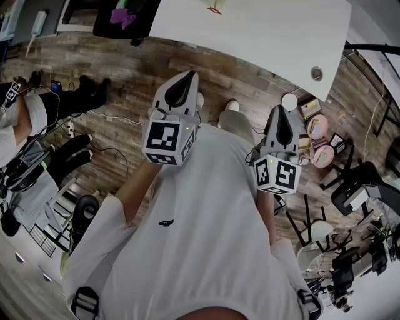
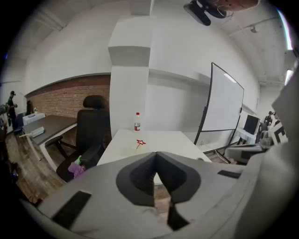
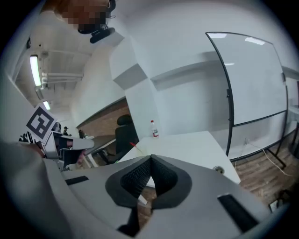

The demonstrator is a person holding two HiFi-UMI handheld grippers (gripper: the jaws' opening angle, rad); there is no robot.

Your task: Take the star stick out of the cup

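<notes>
The red star stick (image 1: pixel 214 9) stands on the white table (image 1: pixel 269 31) at the far side, well away from both grippers. In the left gripper view the star stick (image 2: pixel 140 143) shows near the table's (image 2: pixel 173 140) middle, and I cannot make out the cup round it. In the right gripper view the star stick (image 3: pixel 133 145) is only a small red mark. My left gripper (image 1: pixel 189 76) and right gripper (image 1: pixel 279 110) hang over the wooden floor in front of the person's chest. The left gripper (image 2: pixel 155 153) has its tips touching, and so has the right gripper (image 3: pixel 150 157); both hold nothing.
A bottle (image 2: pixel 137 122) stands at the table's far end. A black office chair (image 2: pixel 93 128) carrying a purple thing sits at the table's left. A whiteboard (image 2: pixel 224 100) stands to the right. Another person (image 1: pixel 28 125) sits at the left; boxes and round tins (image 1: pixel 319 128) lie on the floor.
</notes>
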